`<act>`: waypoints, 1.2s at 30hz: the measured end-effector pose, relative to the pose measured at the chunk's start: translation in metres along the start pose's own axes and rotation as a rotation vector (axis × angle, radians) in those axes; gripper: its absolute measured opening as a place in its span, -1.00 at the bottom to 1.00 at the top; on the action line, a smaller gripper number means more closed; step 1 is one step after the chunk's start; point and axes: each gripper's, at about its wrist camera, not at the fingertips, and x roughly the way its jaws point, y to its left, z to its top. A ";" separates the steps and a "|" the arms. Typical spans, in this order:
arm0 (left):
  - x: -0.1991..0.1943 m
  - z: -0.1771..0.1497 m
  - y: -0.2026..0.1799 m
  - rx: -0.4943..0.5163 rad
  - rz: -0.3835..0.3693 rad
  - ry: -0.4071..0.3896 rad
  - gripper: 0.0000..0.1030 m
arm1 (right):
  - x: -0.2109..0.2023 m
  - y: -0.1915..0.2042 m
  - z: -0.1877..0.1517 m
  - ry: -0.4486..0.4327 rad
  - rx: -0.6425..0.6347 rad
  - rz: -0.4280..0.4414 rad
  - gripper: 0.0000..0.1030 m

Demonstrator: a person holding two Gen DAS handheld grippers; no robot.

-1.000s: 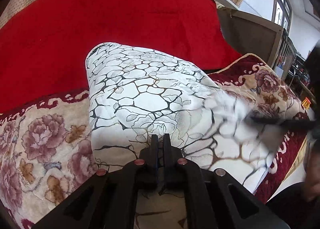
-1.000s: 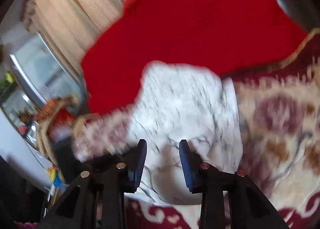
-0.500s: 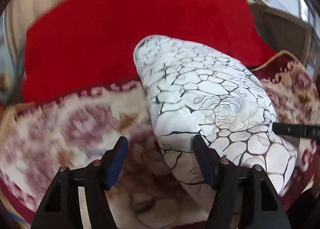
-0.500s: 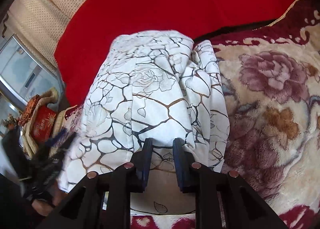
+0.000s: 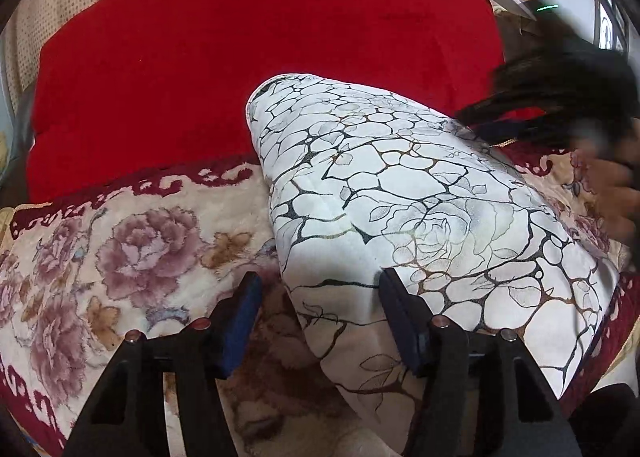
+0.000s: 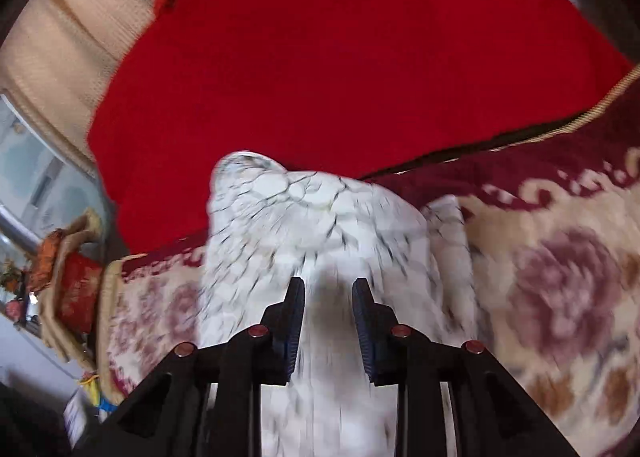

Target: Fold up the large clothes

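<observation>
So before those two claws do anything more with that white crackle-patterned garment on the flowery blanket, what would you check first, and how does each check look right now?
1. Left gripper let go of the white garment: ok. Its jaws have just been opening and stand apart, the garment's edge between them unpinched.
2. Right gripper grip: cannot tell. The jaws stand slightly apart over the garment, but the picture is blurred.
3. Garment folded into a compact bundle: ok in the left wrist view.
4. Bundle fully on the floral blanket: not ok. Its far end overlaps the red blanket.
5. Path clear: not ok. A person's hand is close beside the bundle.
</observation>
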 end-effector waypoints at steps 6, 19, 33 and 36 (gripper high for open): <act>-0.001 0.001 0.001 -0.006 -0.005 -0.003 0.22 | 0.073 -0.030 0.005 0.122 0.119 -0.021 -0.48; -0.006 -0.001 0.001 -0.011 0.036 -0.008 0.22 | -0.048 -0.002 -0.113 0.040 -0.167 -0.059 -0.45; -0.017 0.000 0.005 -0.026 0.091 -0.026 0.37 | -0.082 -0.003 -0.142 0.020 -0.182 -0.106 -0.41; -0.029 0.001 0.005 -0.017 0.101 -0.072 0.42 | -0.073 0.001 -0.154 0.034 -0.218 -0.139 -0.40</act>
